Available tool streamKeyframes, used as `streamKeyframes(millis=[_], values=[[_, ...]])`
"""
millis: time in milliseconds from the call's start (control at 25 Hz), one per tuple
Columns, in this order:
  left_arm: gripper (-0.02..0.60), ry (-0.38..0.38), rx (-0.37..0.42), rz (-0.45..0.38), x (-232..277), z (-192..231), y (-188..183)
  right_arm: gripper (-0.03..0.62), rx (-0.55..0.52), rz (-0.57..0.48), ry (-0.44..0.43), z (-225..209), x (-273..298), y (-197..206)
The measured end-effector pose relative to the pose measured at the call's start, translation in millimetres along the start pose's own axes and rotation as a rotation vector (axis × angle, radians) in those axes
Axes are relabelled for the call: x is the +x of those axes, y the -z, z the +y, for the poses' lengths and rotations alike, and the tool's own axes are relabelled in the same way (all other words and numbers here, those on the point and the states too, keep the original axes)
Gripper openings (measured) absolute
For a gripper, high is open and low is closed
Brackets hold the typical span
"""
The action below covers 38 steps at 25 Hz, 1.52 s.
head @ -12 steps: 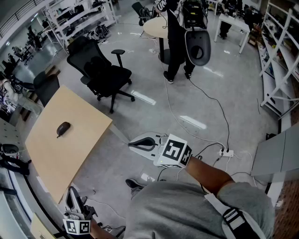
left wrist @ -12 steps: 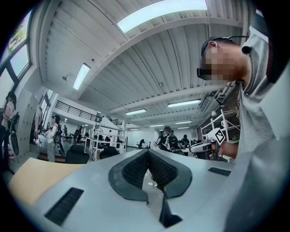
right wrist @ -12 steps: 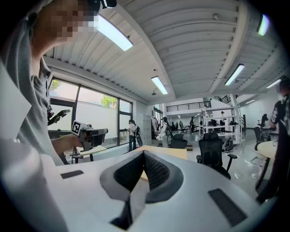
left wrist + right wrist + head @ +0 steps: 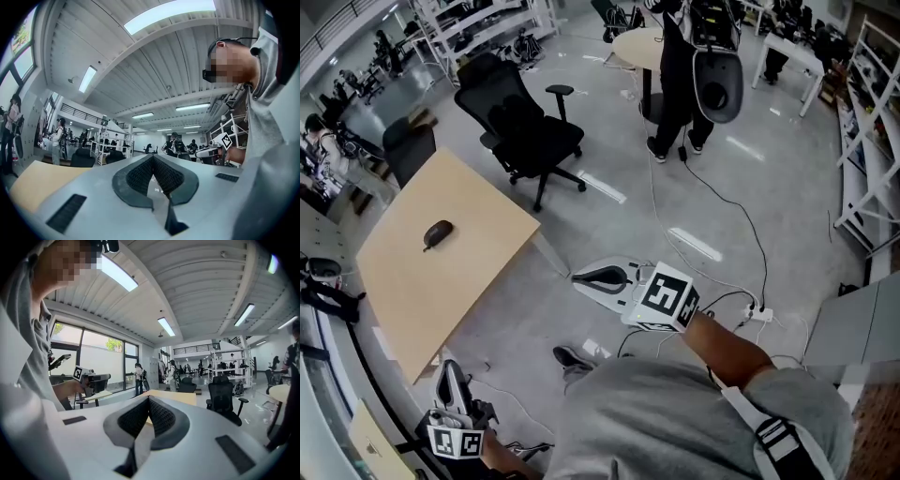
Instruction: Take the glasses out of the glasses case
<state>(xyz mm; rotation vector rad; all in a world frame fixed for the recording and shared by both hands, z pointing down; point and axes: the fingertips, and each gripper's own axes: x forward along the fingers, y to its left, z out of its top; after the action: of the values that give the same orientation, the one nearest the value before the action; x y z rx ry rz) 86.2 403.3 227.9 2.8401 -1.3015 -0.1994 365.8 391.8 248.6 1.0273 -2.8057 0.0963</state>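
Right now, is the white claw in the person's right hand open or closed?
Closed. In the right gripper view, the right gripper has its two dark pads meeting at the tip, with nothing between them.

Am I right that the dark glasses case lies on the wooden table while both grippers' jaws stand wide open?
Not quite: the left gripper and right gripper have their jaws shut and empty, as the two gripper views show. The glasses case does lie on the wooden table.

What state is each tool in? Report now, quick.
Left tool: closed, holding nothing.
Right tool: closed, holding nothing.
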Motion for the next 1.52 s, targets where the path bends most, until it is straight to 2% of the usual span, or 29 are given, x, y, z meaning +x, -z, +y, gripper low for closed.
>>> streamKeyframes(millis=[160, 280, 360, 760, 1240, 1520], values=[[0.006, -0.024, 0.012, 0.0, -13, -5, -2, 0.008, 0.033, -0.051, -0.037, 6, -1, -7], [0.006, -0.018, 0.011, 0.006, -11, -9, 4, 0.008, 0.058, -0.082, -0.029, 0, -7, -5], [0.006, -0.04, 0.015, 0.008, -11, -6, 6, 0.008, 0.063, -0.089, -0.038, -8, 2, -4], [0.006, -0.067, 0.023, 0.016, 5, 7, 8, 0.008, 0.074, -0.082, -0.061, -30, 28, -1], [0.006, -0.039, 0.027, 0.028, 21, 2, 7, 0.008, 0.096, -0.066, -0.05, -39, 24, 9], [0.006, -0.05, 0.014, 0.037, 14, 9, 16, 0.008, 0.104, -0.046, -0.065, -35, 36, 18]])
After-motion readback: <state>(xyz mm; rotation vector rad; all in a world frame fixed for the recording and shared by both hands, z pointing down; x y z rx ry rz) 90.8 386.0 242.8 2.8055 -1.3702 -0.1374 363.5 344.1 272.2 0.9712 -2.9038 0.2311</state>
